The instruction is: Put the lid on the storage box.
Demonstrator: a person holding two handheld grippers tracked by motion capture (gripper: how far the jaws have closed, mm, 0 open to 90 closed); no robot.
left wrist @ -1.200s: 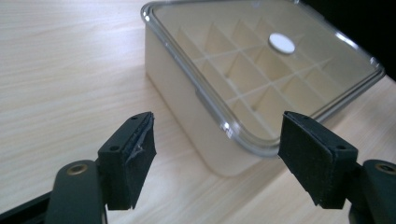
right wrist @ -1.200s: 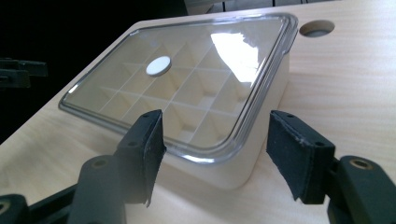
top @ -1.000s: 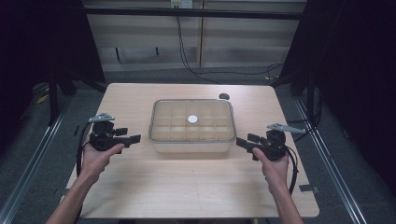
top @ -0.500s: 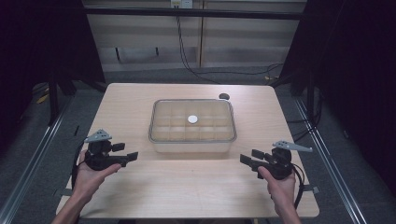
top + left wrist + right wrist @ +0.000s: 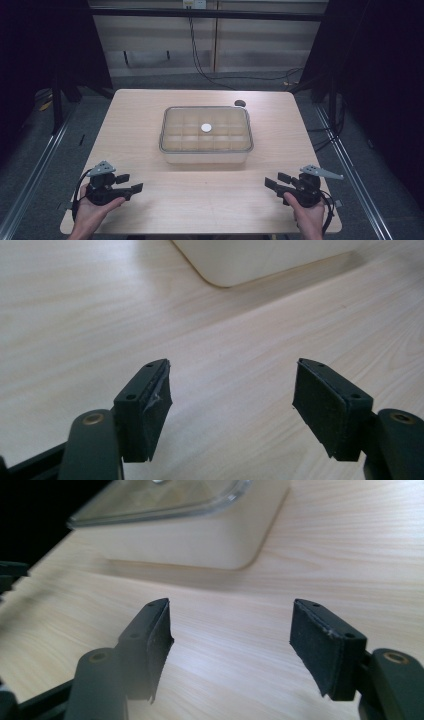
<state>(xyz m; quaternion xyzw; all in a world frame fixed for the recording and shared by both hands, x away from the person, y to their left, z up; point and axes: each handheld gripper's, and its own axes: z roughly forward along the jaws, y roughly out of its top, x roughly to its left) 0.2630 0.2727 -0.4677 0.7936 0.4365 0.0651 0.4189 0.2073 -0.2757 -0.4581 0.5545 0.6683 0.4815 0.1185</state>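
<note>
A lidded translucent box with a grid of compartments sits mid-table; a small white disc lies on its clear lid. My left gripper rests low over the front left of the table, open, nothing between its jaws. In the left gripper view the left gripper points at bare wood, with the box corner farther off. My right gripper is at the front right, open and empty too. The right gripper view has the right gripper aimed toward the box and its lid.
The light wooden table has a small dark round spot near its far edge behind the box. Dark floor with rails flanks both sides. Cables hang at the back wall.
Both grippers have drawn back from the box's sides toward the table's front edge, staying open.
</note>
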